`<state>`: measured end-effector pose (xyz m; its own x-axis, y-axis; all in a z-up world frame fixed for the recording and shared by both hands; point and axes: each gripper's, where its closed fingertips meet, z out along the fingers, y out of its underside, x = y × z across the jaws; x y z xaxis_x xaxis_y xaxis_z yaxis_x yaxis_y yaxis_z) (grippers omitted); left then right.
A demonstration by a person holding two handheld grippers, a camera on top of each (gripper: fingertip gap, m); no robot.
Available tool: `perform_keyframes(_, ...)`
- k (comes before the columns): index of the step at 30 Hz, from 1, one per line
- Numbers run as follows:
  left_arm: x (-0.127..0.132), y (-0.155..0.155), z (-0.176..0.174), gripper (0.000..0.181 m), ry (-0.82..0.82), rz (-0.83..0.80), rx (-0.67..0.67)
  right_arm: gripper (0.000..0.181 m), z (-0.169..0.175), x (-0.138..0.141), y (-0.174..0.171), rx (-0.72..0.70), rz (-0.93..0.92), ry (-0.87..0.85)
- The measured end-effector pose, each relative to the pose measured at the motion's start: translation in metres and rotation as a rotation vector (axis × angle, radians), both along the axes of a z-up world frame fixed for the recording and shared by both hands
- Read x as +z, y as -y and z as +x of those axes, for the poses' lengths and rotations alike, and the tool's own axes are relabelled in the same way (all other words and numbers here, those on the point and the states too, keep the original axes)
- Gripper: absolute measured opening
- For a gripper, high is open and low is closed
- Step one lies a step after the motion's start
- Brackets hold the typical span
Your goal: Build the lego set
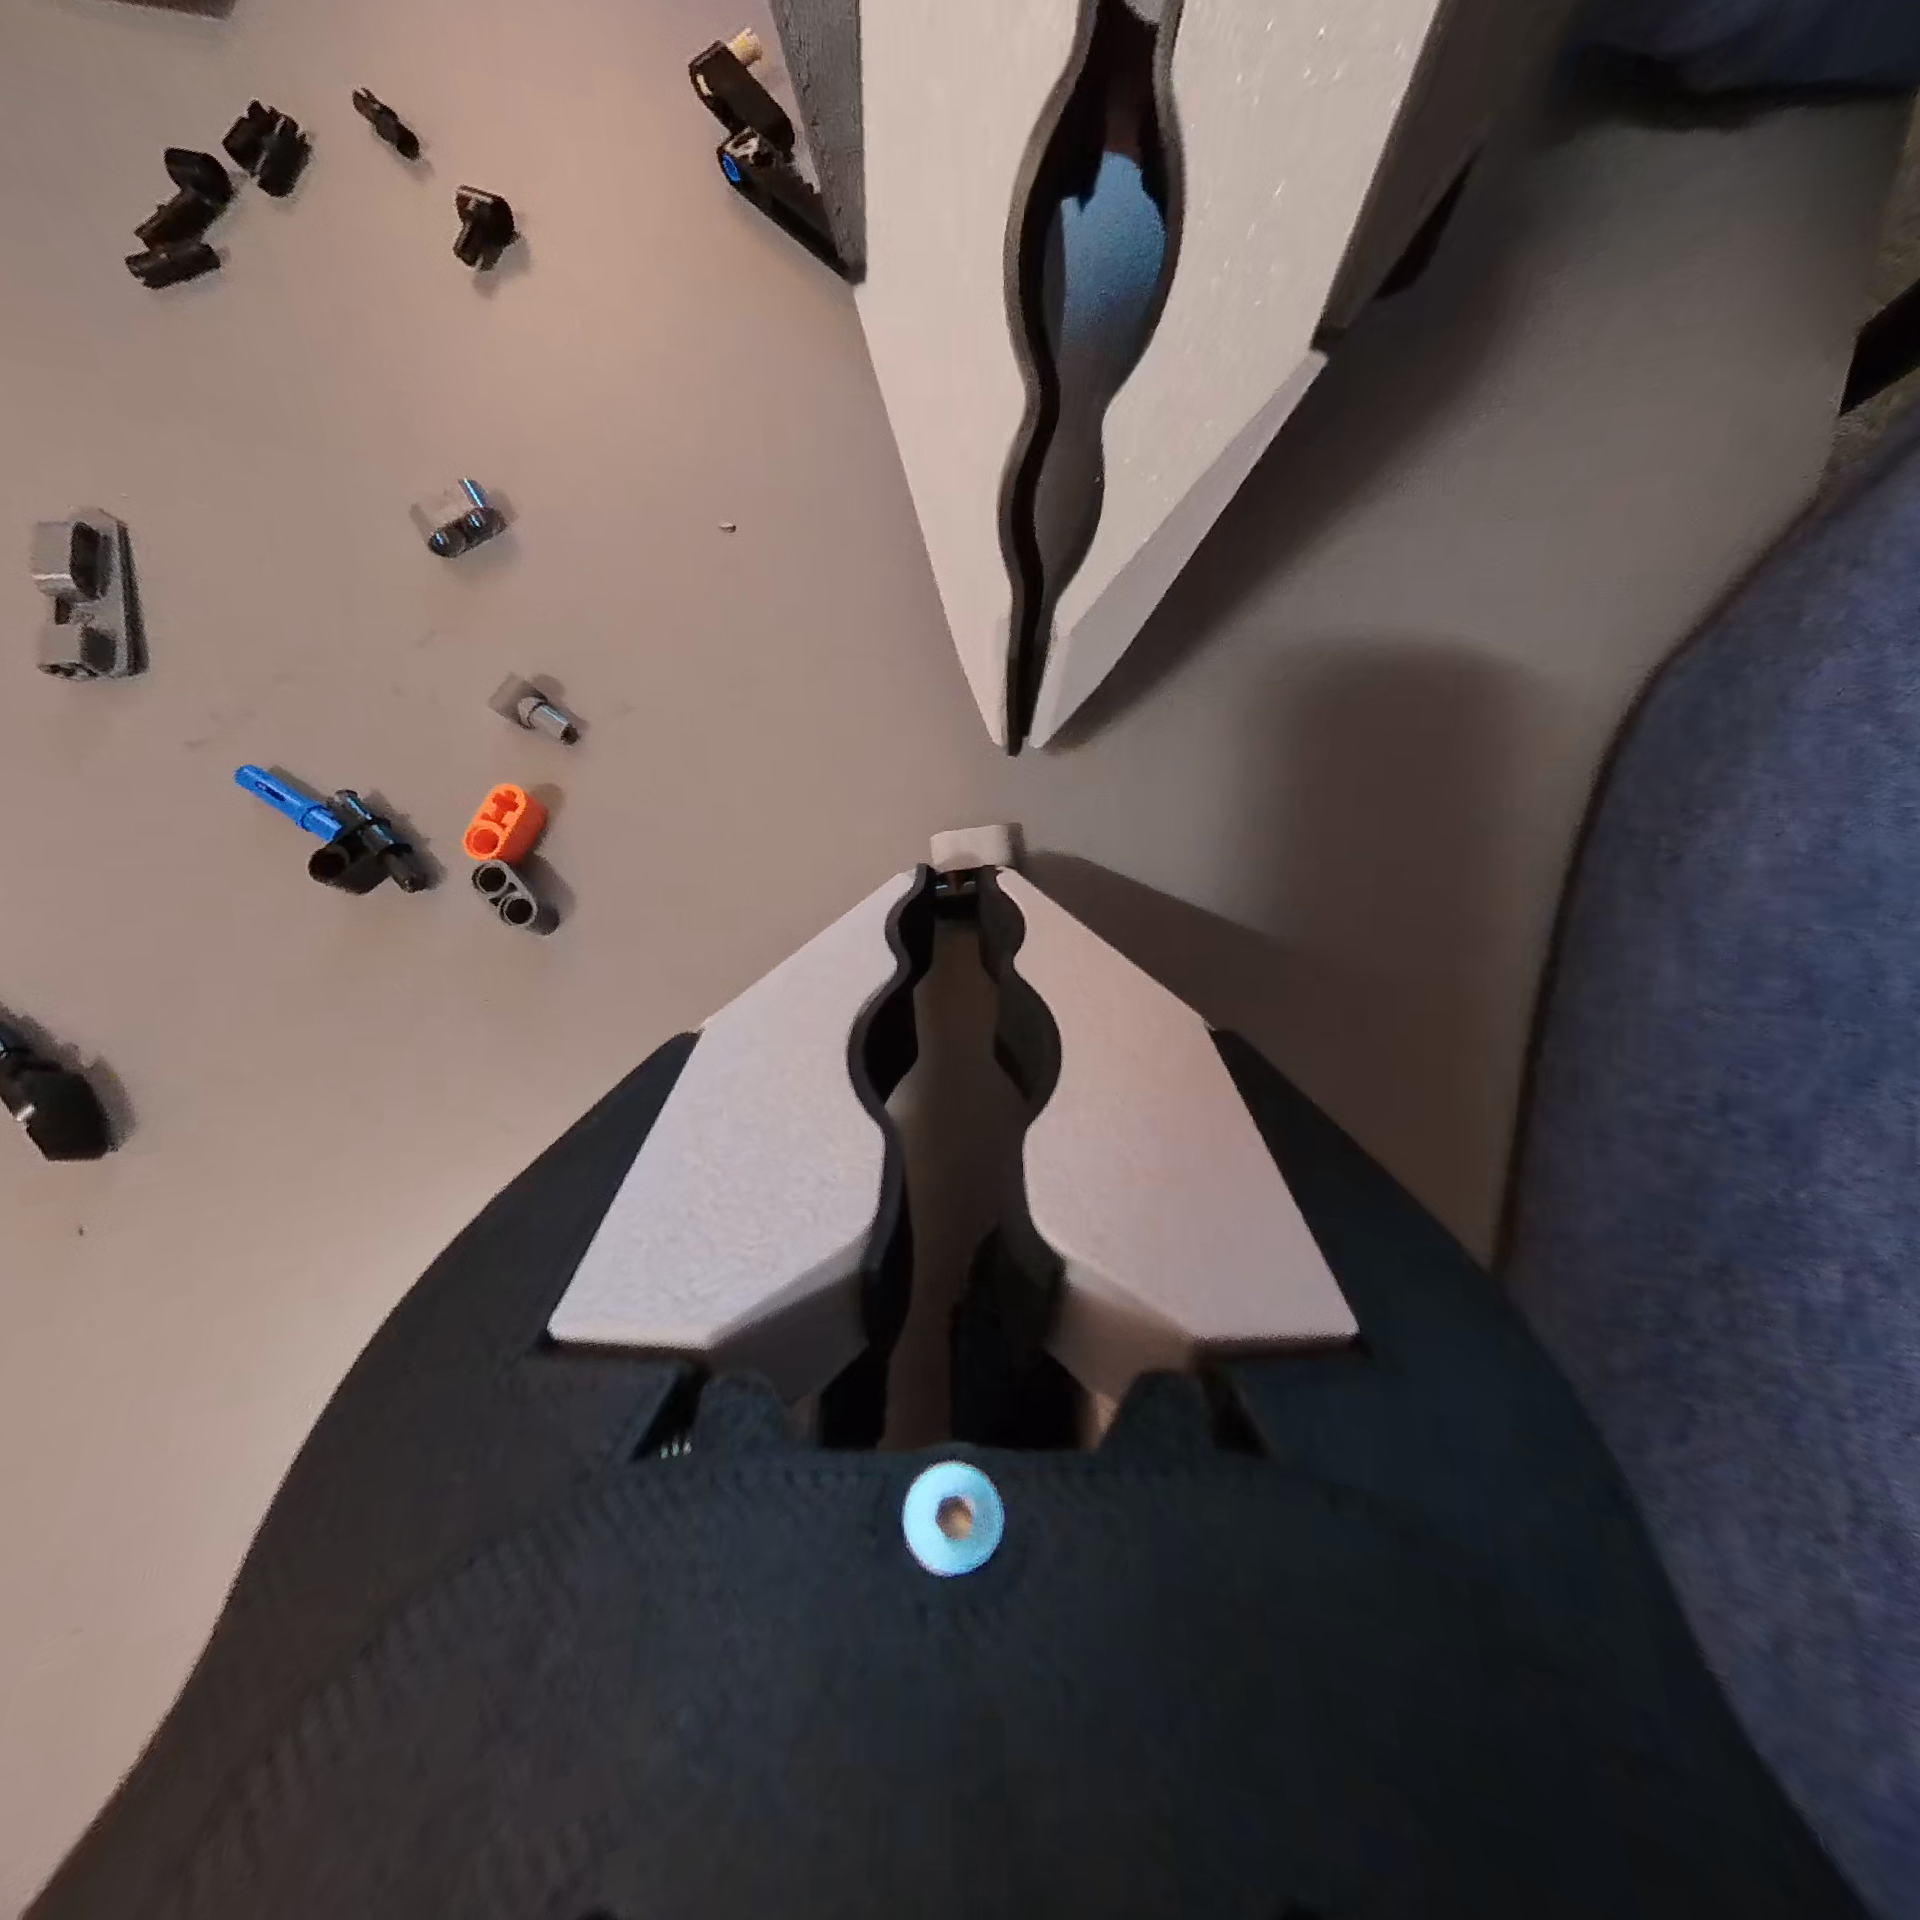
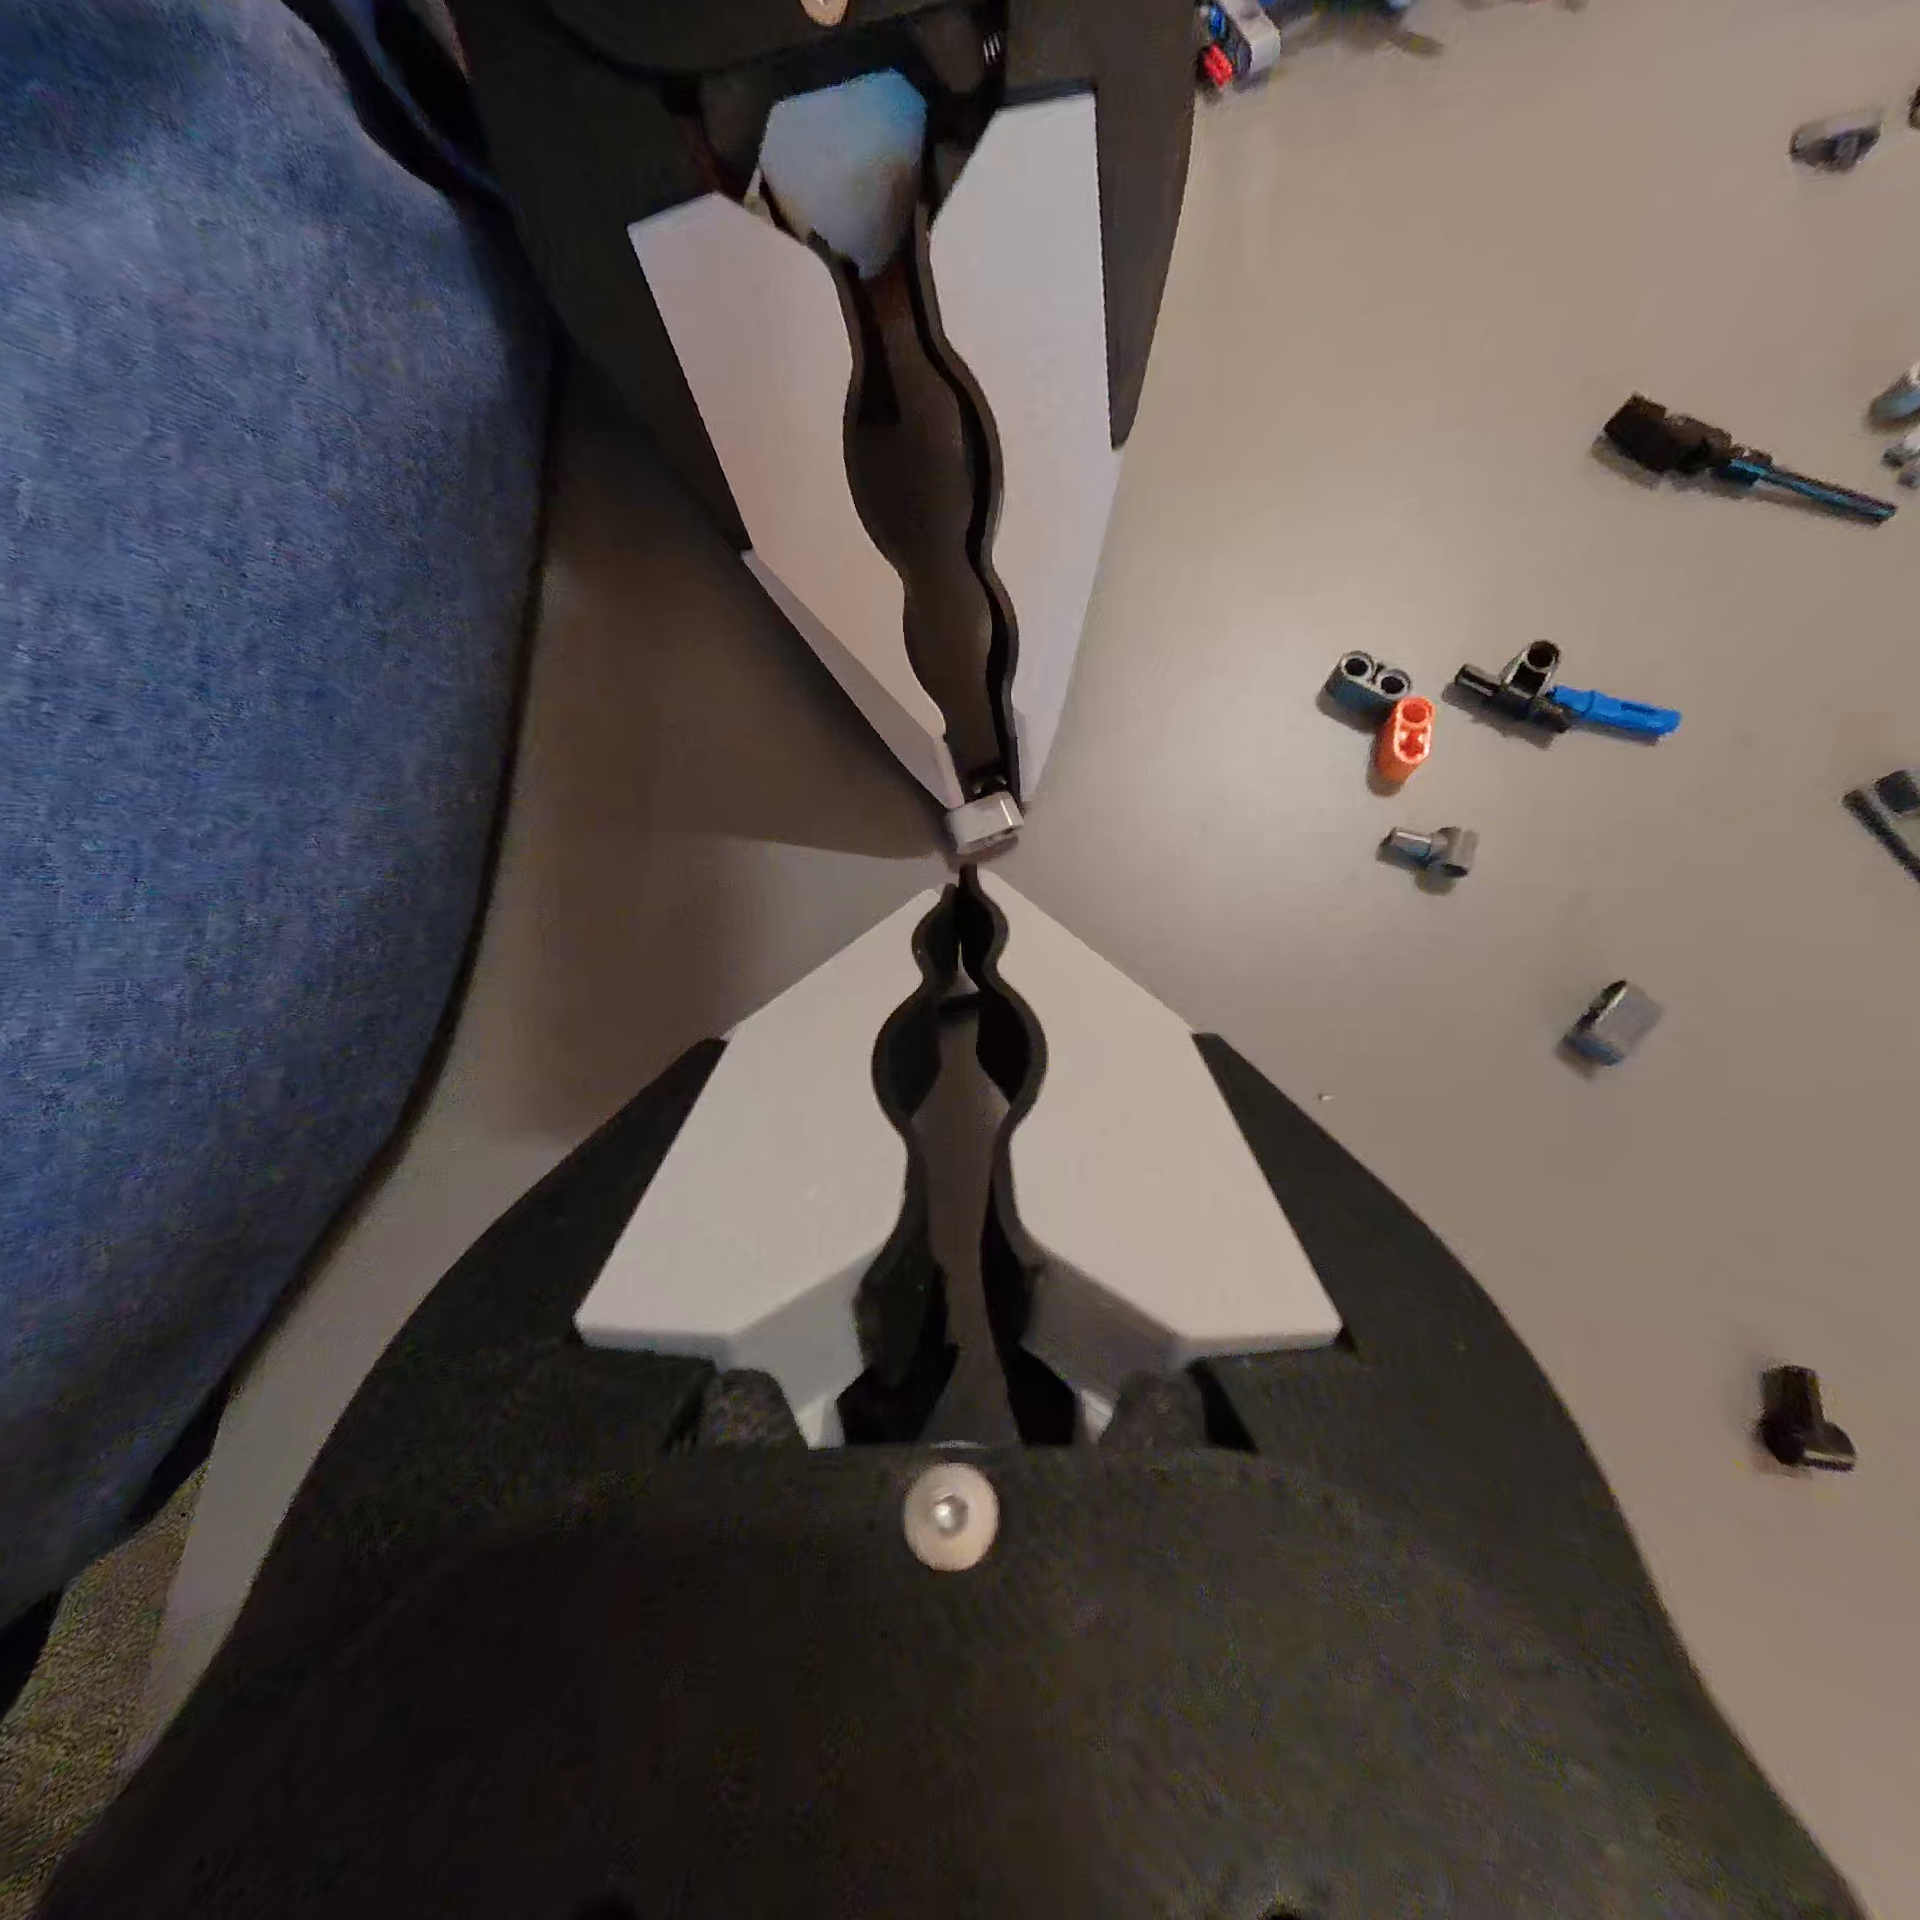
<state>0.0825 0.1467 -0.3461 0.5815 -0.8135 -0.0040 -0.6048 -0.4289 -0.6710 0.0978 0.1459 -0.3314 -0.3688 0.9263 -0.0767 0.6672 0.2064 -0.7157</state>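
My left gripper (image 1: 966,881) is shut on a small light grey lego piece (image 1: 975,844) that sticks out past its fingertips above the table. The same piece (image 2: 982,821) shows in the right wrist view, pinched at the tip of the left gripper (image 2: 977,784) coming down from the top. My right gripper (image 2: 969,883) is shut, with its tips just short of the grey piece. I see nothing for certain between its tips. In the left wrist view the right gripper (image 1: 1013,740) points down at the piece, tip to tip with a small gap.
Loose pieces lie on the grey table (image 1: 675,623): an orange connector (image 1: 506,821) (image 2: 1405,750), a dark grey two-hole piece (image 1: 514,896), a blue pin in a black connector (image 1: 332,826) (image 2: 1558,701), a grey block (image 1: 88,597), several black pieces (image 1: 208,192). A person's blue-clad leg (image 2: 208,727) is beside the table edge. Both grippers' tips are close together, under 4 cm apart.
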Motion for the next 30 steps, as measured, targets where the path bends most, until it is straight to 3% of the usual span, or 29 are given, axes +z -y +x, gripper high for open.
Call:
perform_keyframes(12,0.000,0.004,0.001,0.007,0.019,0.011,-0.071,0.000,0.014,0.002,-0.012,-0.052,-0.085,0.007)
perform_keyframes(17,0.000,0.005,0.002,0.009,0.023,0.013,-0.074,0.010,0.019,-0.002,-0.014,-0.073,-0.086,0.019)
perform_keyframes(24,0.001,0.005,0.001,0.013,0.029,0.019,-0.051,0.014,0.030,-0.006,-0.014,-0.111,0.002,0.083)
perform_keyframes(30,0.001,0.004,0.001,0.010,0.037,0.023,-0.024,0.015,0.028,-0.012,-0.004,-0.318,0.009,0.075)
